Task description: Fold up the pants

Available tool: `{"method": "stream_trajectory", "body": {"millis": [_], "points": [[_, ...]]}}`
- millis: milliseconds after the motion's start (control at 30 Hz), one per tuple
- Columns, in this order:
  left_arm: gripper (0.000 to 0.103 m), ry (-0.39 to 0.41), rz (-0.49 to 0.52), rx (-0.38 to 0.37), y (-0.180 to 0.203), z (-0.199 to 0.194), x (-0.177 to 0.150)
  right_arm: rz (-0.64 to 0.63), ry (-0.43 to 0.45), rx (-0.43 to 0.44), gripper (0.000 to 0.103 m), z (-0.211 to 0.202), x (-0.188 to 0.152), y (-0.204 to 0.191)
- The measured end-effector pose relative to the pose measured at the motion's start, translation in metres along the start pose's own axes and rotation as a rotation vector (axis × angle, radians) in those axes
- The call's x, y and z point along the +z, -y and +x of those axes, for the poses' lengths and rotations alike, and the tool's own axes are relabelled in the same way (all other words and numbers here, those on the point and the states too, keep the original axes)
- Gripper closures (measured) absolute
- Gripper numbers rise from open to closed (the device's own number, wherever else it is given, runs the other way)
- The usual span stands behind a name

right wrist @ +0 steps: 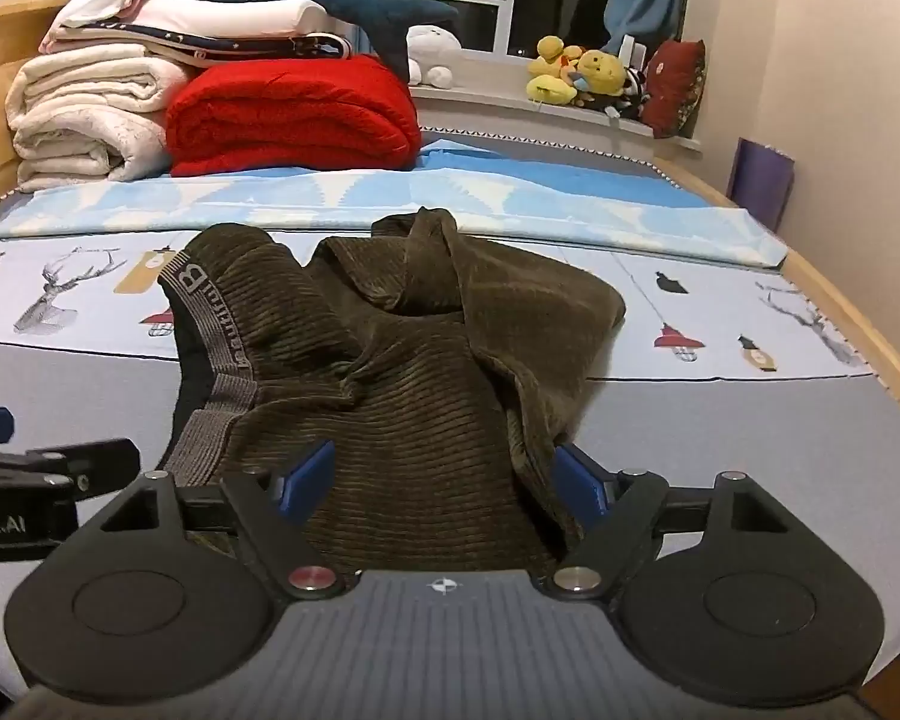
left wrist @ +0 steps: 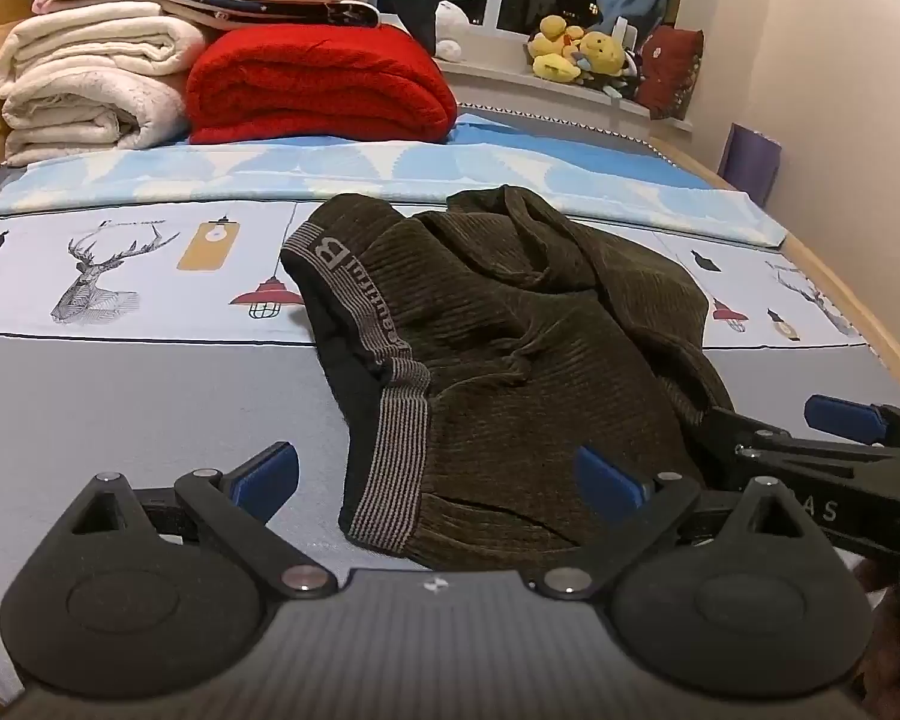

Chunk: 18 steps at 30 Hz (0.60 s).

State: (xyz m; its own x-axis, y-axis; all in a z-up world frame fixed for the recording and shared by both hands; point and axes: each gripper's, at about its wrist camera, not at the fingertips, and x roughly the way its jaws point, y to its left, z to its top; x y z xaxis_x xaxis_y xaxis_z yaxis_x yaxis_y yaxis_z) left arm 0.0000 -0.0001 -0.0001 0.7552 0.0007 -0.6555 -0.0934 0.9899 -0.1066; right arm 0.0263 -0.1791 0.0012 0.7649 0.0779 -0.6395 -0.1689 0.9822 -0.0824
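Dark olive corduroy pants (left wrist: 510, 348) lie in a crumpled heap on the bed, with a grey striped waistband (left wrist: 390, 420) on the left side. They also show in the right wrist view (right wrist: 402, 372). My left gripper (left wrist: 438, 480) is open, its blue pads either side of the waistband's near end. My right gripper (right wrist: 444, 474) is open, its blue pads straddling the near edge of the pants' right part. The right gripper also shows in the left wrist view (left wrist: 798, 438), at the pants' right edge.
The bed sheet (left wrist: 120, 396) is grey with a printed deer band. Folded white blankets (left wrist: 90, 78) and a red blanket (left wrist: 318, 84) are stacked at the far left. Plush toys (left wrist: 576, 48) sit on the window sill. A wooden bed frame (right wrist: 858, 324) runs along the right.
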Motion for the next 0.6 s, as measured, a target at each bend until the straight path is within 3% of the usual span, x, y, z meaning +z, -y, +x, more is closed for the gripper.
{"method": "stream_trajectory", "body": {"millis": [600], "points": [[0.003,0.006,0.011,0.001,0.008,0.004,0.000,-0.010,0.050,0.018,0.030,-0.003,0.001,-0.007]]}}
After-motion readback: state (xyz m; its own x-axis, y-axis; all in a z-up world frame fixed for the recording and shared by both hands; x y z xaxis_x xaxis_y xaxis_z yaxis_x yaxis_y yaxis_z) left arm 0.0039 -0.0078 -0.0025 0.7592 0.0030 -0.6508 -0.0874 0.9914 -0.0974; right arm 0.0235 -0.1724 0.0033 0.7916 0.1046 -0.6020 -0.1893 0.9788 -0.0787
